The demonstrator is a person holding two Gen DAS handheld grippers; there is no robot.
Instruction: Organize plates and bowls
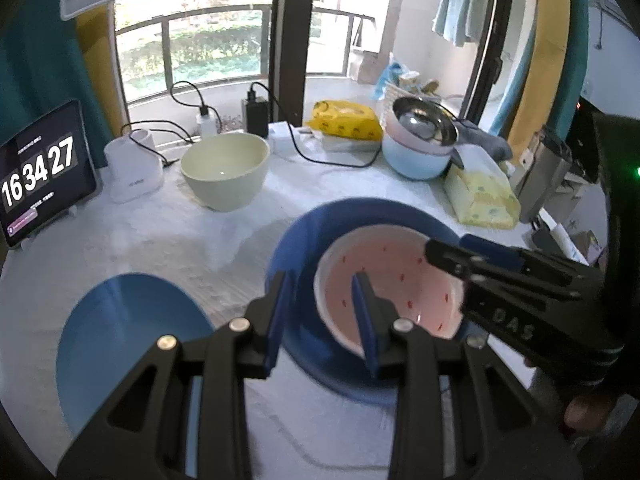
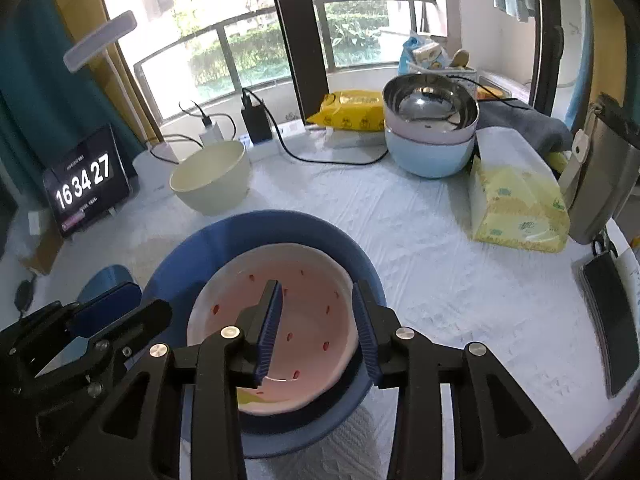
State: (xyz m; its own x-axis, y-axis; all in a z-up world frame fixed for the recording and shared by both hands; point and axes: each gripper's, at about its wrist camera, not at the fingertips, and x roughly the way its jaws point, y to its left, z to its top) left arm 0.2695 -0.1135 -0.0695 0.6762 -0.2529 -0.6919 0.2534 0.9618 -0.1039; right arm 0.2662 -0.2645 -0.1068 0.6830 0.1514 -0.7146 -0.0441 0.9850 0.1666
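The pink bowl had been nested in the blue bowl; the right gripper, jaws parted astride its rim, was best lifted clear, while the left gripper straddled both rims without clamping.

Pink bowl in blue bowl

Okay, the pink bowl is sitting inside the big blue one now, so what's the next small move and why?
Probably lift the right gripper straight up and clear. The pink bowl already rests nested in the blue bowl, and the right jaws straddle its near rim without visibly pressing, so it looks released. The cream bowl remains unstacked.
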